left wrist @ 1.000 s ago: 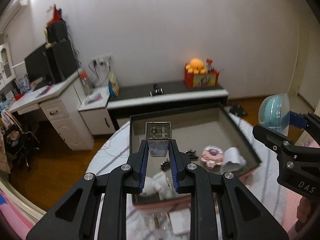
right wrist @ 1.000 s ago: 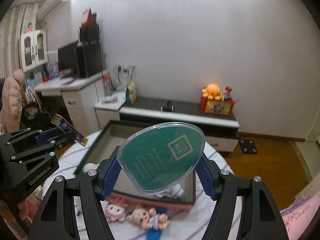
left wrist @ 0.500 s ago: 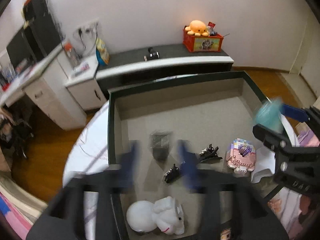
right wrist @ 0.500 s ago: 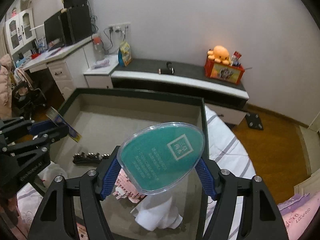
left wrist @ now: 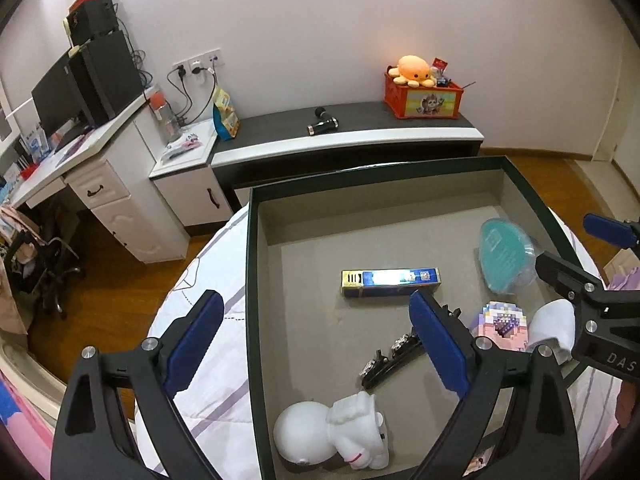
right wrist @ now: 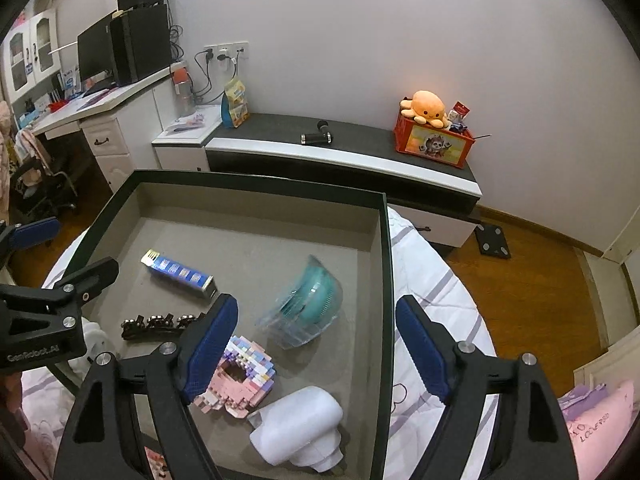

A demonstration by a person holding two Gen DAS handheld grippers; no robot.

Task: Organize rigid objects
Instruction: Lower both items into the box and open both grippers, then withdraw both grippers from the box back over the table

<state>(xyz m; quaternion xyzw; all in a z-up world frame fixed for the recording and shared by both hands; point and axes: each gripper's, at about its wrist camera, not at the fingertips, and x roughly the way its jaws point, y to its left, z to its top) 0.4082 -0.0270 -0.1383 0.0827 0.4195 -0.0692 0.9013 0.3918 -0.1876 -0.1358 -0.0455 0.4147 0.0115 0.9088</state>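
Even indoor light, fisheye-bent edges, teal case (right wrist: 306, 304) motion-blurred.

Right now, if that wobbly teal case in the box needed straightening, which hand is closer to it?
The right gripper, probably. It hangs open just above the teal case, which lies near the box's right wall. The left gripper, also open, sits over the box's left rim.

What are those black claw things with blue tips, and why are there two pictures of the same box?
Those claws are two hand-held grippers; a person squeezes them like tongs. Each carries a camera, so one picture looks along the left gripper and the other along the right gripper. Both are open and hold nothing. The box sits on a round table and contains a blue stick-shaped pack, a teal case, black clips, a pink brick toy and a white figure.
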